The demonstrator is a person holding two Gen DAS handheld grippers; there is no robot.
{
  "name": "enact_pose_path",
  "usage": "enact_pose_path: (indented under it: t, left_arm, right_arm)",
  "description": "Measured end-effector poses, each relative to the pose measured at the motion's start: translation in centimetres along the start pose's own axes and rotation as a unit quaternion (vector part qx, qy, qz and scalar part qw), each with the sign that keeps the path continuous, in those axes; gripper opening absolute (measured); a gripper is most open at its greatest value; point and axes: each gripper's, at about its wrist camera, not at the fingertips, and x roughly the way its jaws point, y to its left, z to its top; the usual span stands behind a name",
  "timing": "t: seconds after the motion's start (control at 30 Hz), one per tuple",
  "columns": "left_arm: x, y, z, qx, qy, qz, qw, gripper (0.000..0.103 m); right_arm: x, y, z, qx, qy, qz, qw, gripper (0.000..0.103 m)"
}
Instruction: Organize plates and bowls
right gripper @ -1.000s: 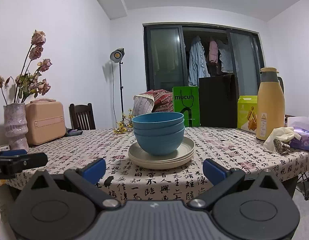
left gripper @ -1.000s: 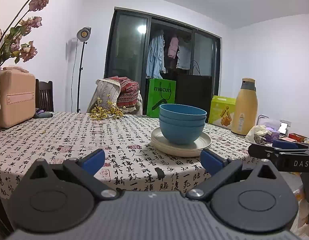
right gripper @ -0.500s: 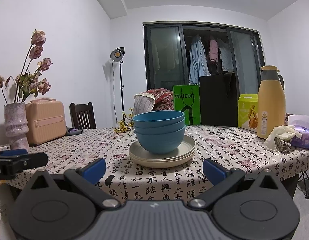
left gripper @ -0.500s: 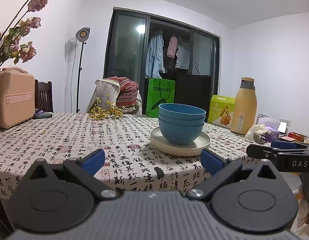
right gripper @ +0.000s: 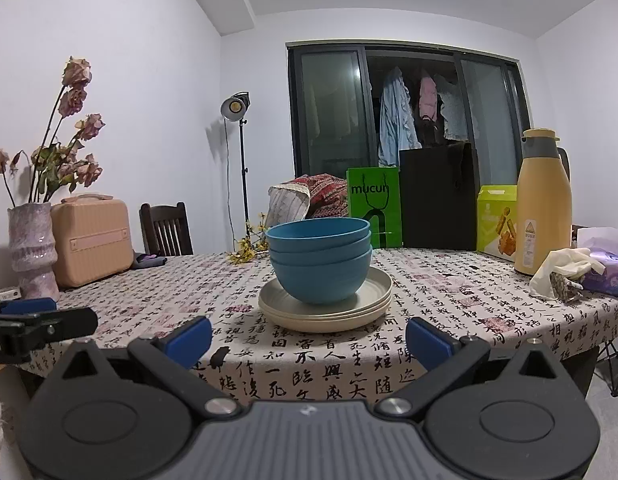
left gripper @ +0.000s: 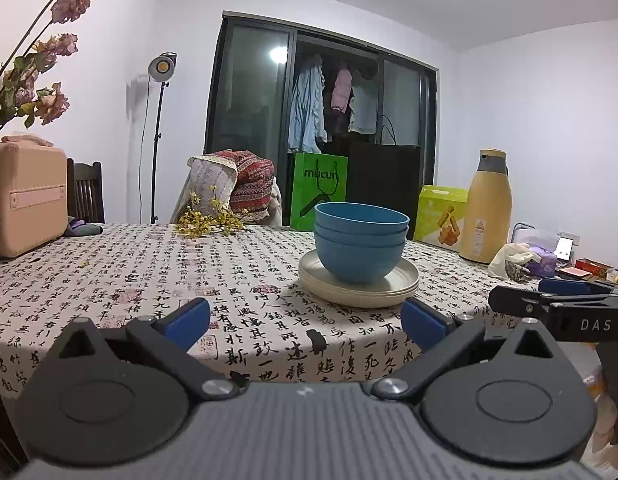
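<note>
A stack of blue bowls sits on a stack of cream plates in the middle of the table. My left gripper is open and empty, held off the table's near edge, short of the plates. My right gripper is open and empty, also at the near edge facing the stack. The right gripper shows at the right of the left wrist view; the left gripper shows at the left of the right wrist view.
The table wears a cloth printed with characters. A yellow thermos, gloves and tissues stand at the right. A pink case and a vase of dried flowers stand at the left. A chair is behind.
Both grippers have drifted very slightly; the stack sits a touch nearer in the views. Nothing was grasped or moved.
</note>
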Motion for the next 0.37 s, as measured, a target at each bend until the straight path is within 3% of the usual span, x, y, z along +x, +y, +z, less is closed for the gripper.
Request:
enact_pose_path:
  t: [0.37]
  left_arm:
    - [-0.09, 0.11, 0.05, -0.002, -0.005, 0.009, 0.9999, 0.103]
  right_arm:
    - [0.05, 0.01, -0.04, 0.0, 0.001, 0.0, 1.0, 0.103]
